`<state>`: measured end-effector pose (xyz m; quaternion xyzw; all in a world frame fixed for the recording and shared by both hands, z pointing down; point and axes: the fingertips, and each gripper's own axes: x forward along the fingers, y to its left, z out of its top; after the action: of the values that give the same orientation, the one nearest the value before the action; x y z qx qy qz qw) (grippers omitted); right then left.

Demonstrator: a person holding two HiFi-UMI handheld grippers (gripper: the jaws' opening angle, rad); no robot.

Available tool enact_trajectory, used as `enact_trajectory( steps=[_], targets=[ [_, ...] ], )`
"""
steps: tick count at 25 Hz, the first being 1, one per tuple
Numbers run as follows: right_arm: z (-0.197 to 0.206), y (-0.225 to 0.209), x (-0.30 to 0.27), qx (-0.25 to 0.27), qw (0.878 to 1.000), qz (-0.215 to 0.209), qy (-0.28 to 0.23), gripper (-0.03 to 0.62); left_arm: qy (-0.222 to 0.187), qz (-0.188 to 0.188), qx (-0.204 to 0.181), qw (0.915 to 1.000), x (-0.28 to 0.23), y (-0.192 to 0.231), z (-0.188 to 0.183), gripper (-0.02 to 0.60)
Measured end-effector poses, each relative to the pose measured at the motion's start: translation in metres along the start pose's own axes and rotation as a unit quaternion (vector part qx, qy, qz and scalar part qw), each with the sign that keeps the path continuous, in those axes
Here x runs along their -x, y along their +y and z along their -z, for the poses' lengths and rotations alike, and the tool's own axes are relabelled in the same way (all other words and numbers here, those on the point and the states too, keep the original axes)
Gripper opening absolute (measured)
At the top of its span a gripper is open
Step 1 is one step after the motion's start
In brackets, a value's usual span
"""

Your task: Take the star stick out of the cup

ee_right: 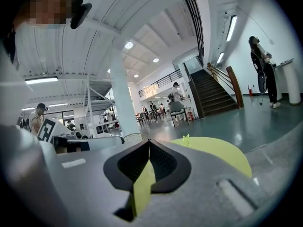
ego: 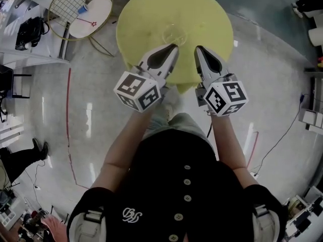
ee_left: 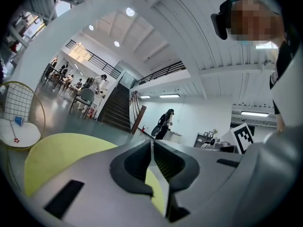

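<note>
A clear cup (ego: 175, 33) stands near the middle of the round yellow table (ego: 146, 14). In the right gripper view a small yellow-green star (ee_right: 186, 139) sticks up from the tabletop; the cup around it is too faint to make out. My left gripper (ego: 174, 47) and right gripper (ego: 198, 48) hover side by side over the table's near edge, just short of the cup. Both are shut with nothing between the jaws. The left gripper (ee_left: 152, 143) and the right gripper (ee_right: 149, 141) each show tips touching.
A small white round table (ego: 98, 11) with a gold wire rack (ego: 68, 4) stands at the far left of the yellow table, carrying a blue cup (ego: 83, 7) and a red star stick (ego: 93, 23). People stand and sit in the hall behind.
</note>
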<state>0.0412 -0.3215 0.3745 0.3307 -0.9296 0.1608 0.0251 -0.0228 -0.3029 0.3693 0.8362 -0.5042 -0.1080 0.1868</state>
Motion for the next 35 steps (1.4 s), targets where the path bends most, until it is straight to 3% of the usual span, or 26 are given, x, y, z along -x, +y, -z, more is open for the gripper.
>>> enact_trajectory(
  steps=[12,23,28,35],
  targets=[
    [0.019,-0.024,0.001,-0.03,0.999,0.037,0.018,0.005,0.03,0.016,0.024,0.9991,-0.009,0.014,0.017,0.026],
    [0.046,-0.04,-0.033,-0.058,0.994,0.076,0.042,0.008,0.059,0.05,0.036,0.9963,-0.019,0.045,0.027,0.026],
    [0.05,-0.048,-0.054,-0.071,0.993,0.087,0.049,0.082,0.061,0.049,0.061,0.9951,-0.027,0.065,0.025,0.026],
    [0.058,-0.068,-0.079,-0.085,0.988,0.119,0.058,0.126,0.064,0.057,0.077,0.9933,-0.041,0.088,0.021,0.026]
  ],
)
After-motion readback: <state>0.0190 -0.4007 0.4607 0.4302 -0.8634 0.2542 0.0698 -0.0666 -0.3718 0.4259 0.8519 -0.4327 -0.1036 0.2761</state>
